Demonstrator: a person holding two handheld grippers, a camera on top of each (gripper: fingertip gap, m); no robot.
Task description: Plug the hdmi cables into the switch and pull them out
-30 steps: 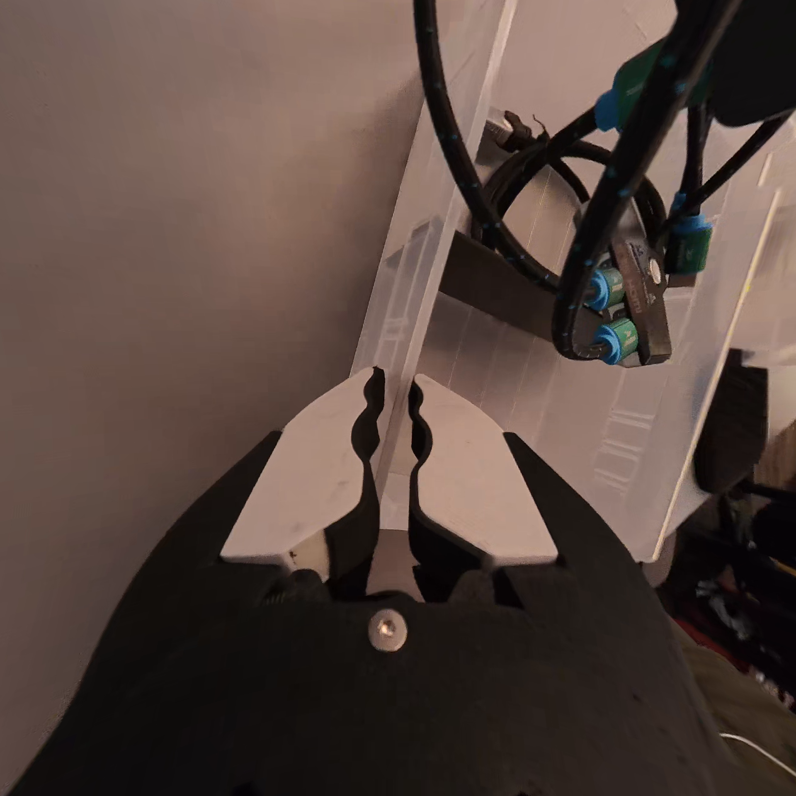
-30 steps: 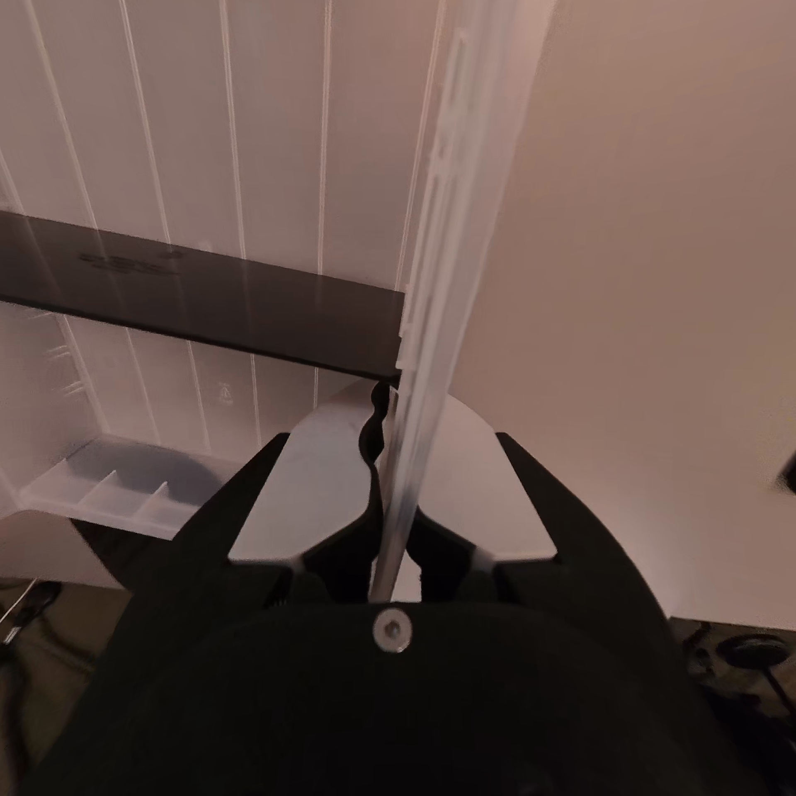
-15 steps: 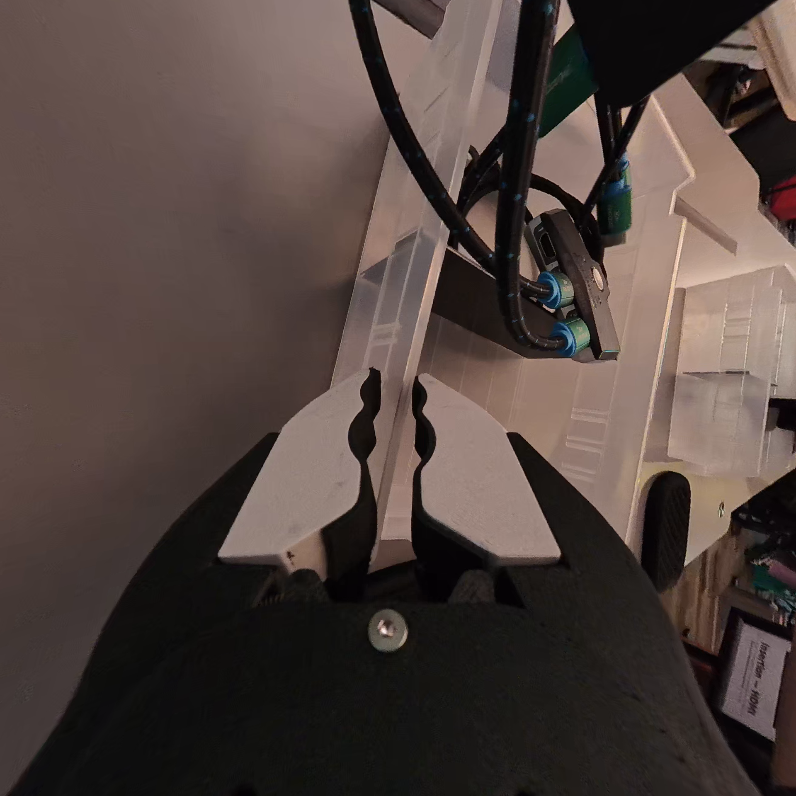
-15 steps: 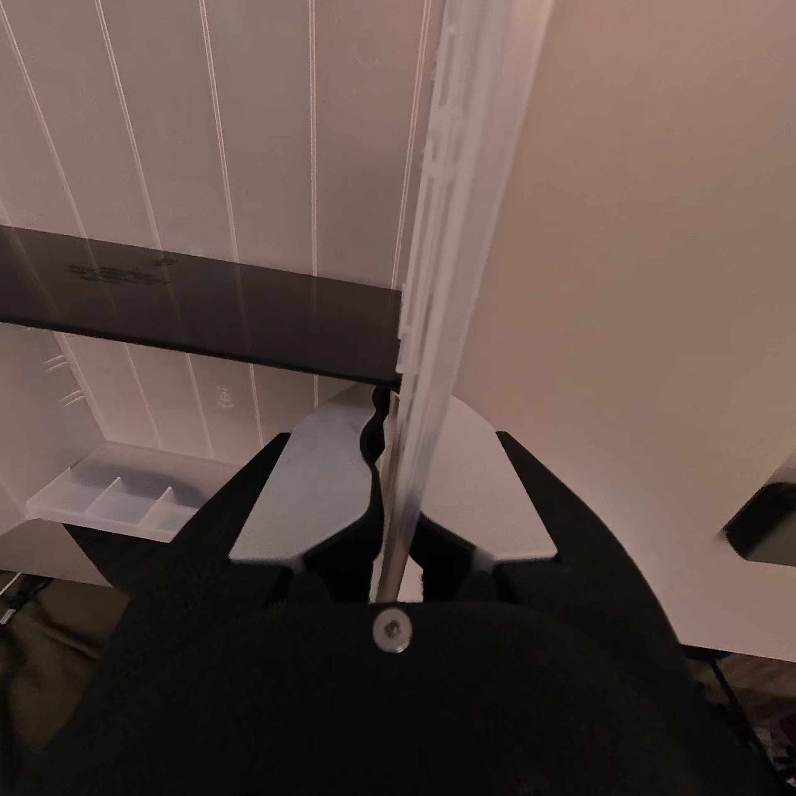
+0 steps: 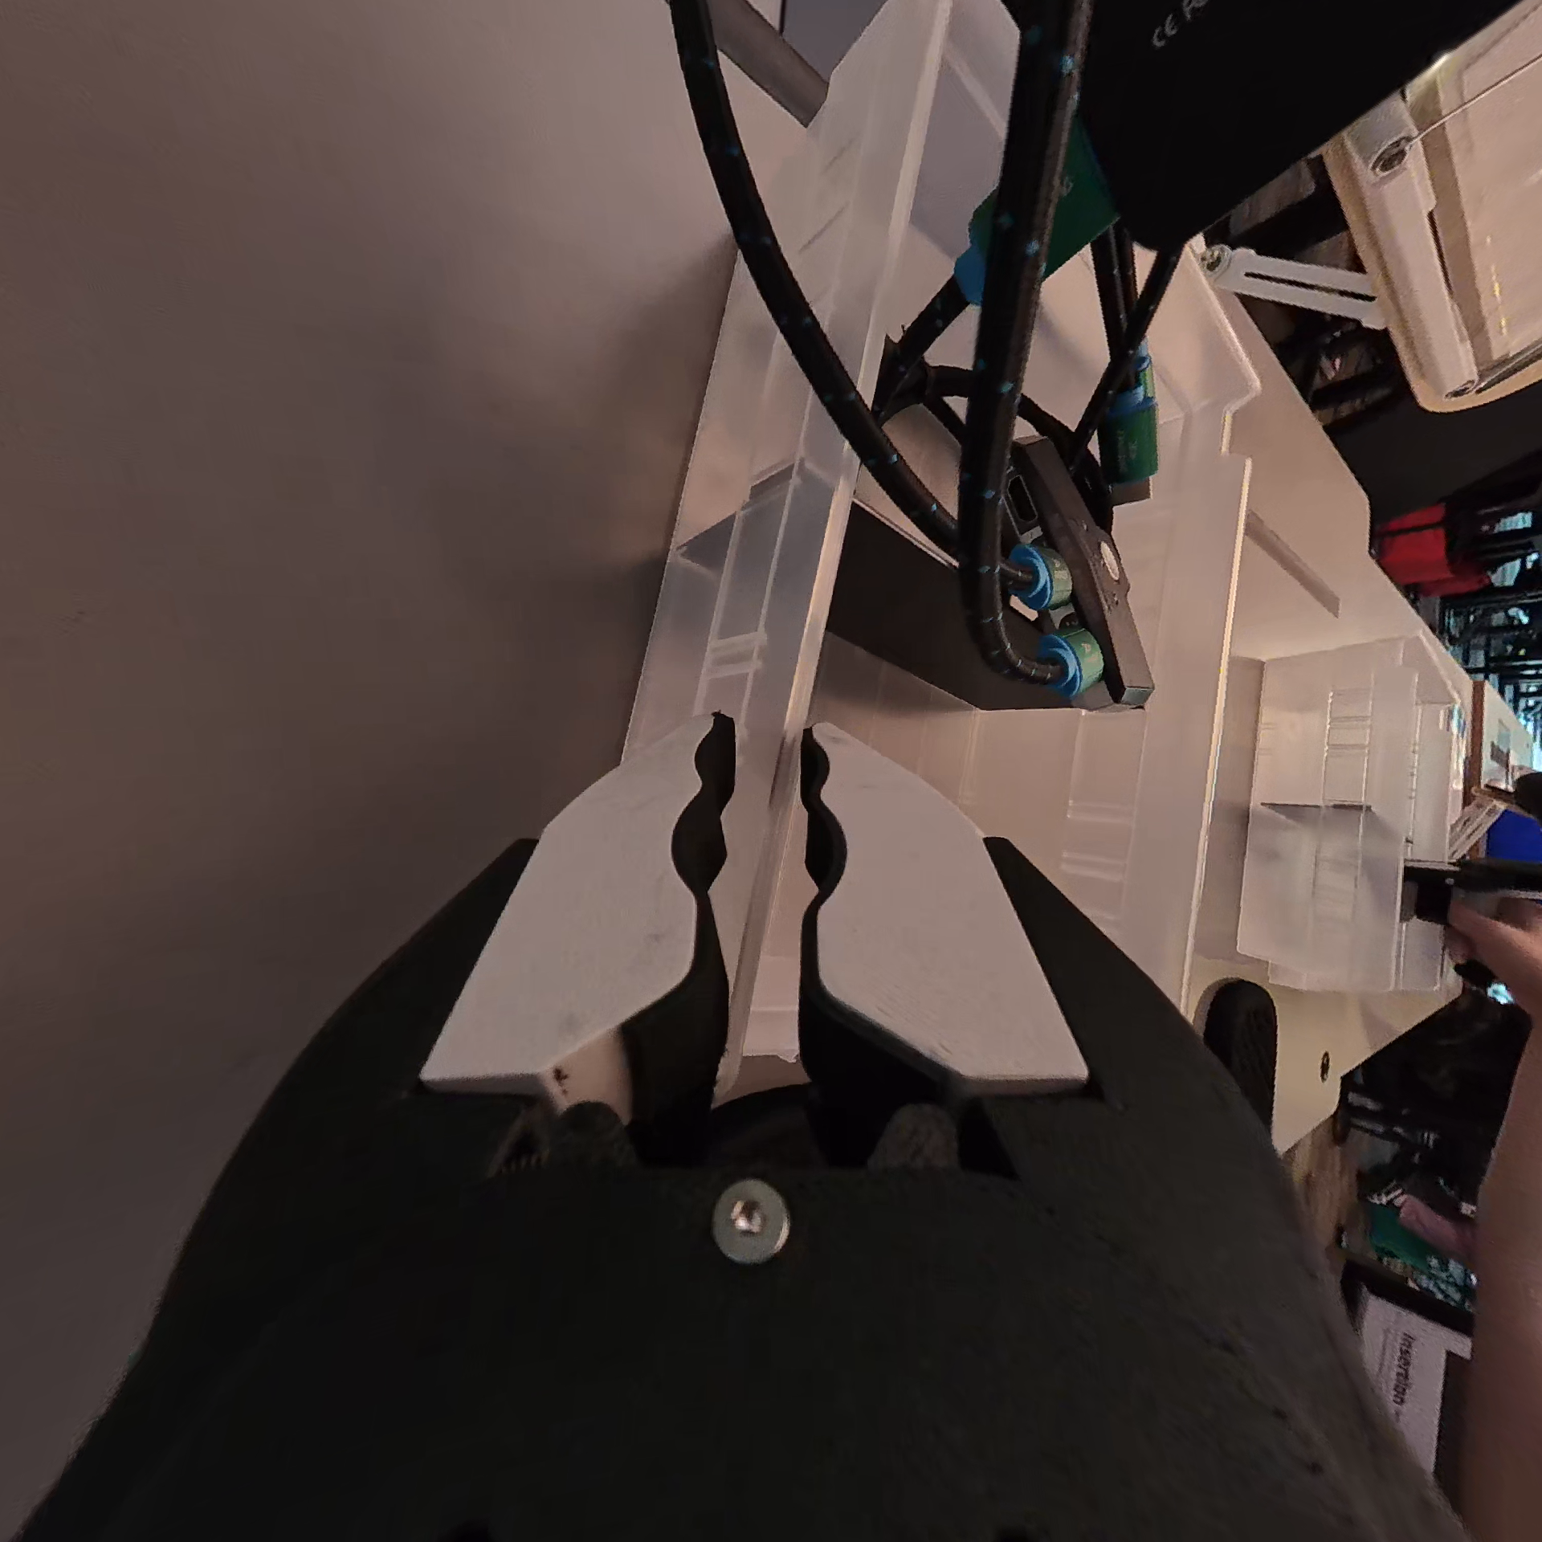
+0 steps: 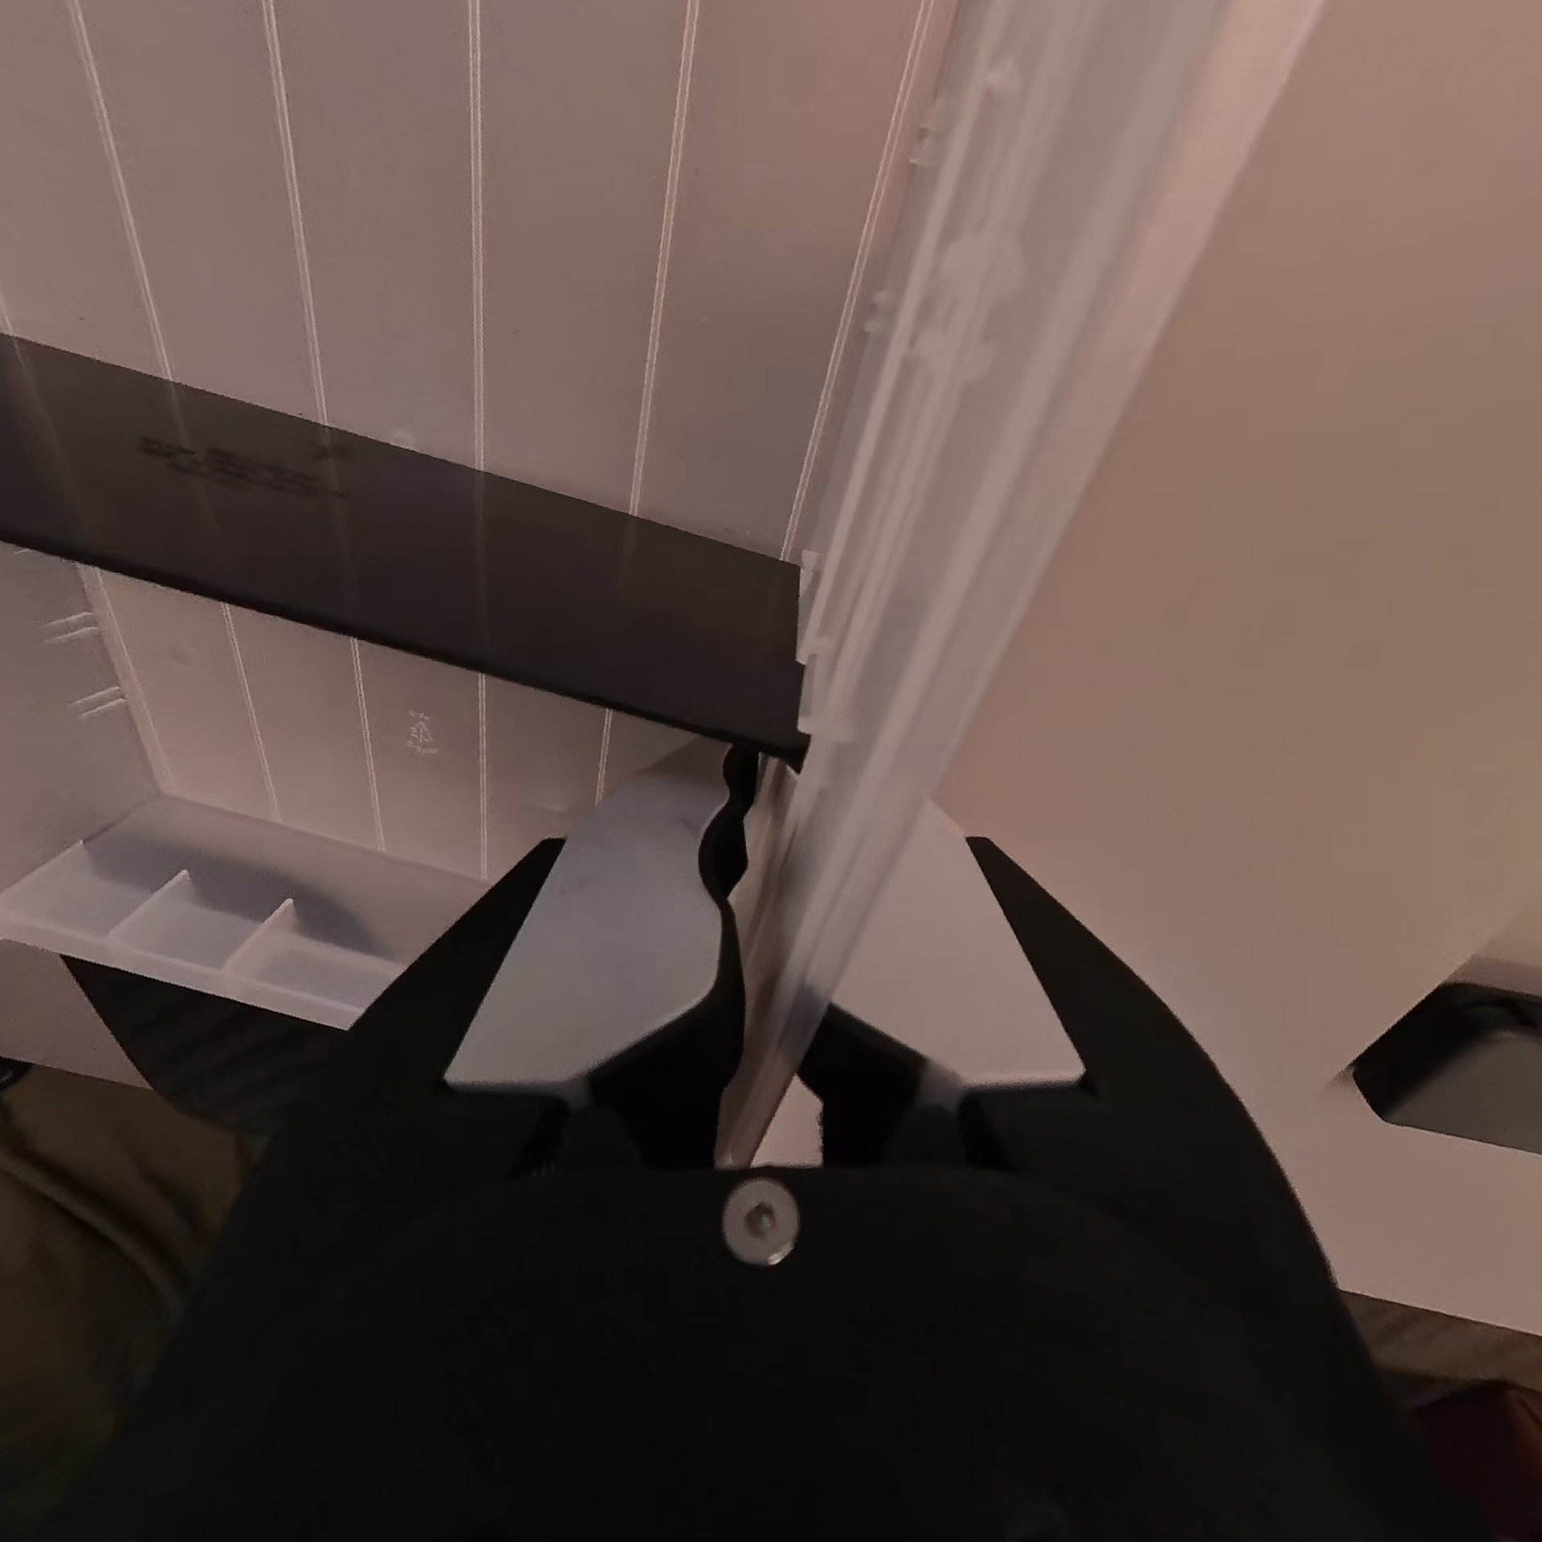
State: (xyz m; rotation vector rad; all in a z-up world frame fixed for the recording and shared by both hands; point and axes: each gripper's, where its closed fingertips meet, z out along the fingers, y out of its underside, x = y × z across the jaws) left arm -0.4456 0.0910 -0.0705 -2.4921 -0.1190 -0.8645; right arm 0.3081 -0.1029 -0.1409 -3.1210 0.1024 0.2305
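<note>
Clear plastic fills both views: a translucent storage bin (image 5: 843, 467) is gripped by its rim at two places. The left gripper (image 5: 766, 743) has its white fingers (image 5: 609, 909) closed on the bin's thin wall, the edge running up between them. The right gripper (image 6: 772, 772) is likewise clamped on the rim (image 6: 918, 517), the plastic hiding most of its far finger.

Against the frames from a second ago, both grips are unchanged, but the left wrist view has swung: the bin now stands steeper across the picture, and more of the room shows at the right edge, including a second clear container (image 5: 1335, 843) and a person's hand (image 5: 1502, 943).

Only the left wrist view shows the task's things. The black HDMI switch (image 5: 1076, 576) lies inside the bin against a dark divider (image 5: 901, 626), near the bin's far end. Two braided black HDMI cables (image 5: 993, 392) with blue-and-green plugs (image 5: 1072, 655) are seated in its lower side; a third green plug (image 5: 1131, 434) hangs loose just above it.

The right wrist view shows instead the bin's ribbed floor (image 6: 501, 250), the same divider (image 6: 417, 551) from its other side, and a small compartmented tray (image 6: 209, 926) at the bin's near corner.
</note>
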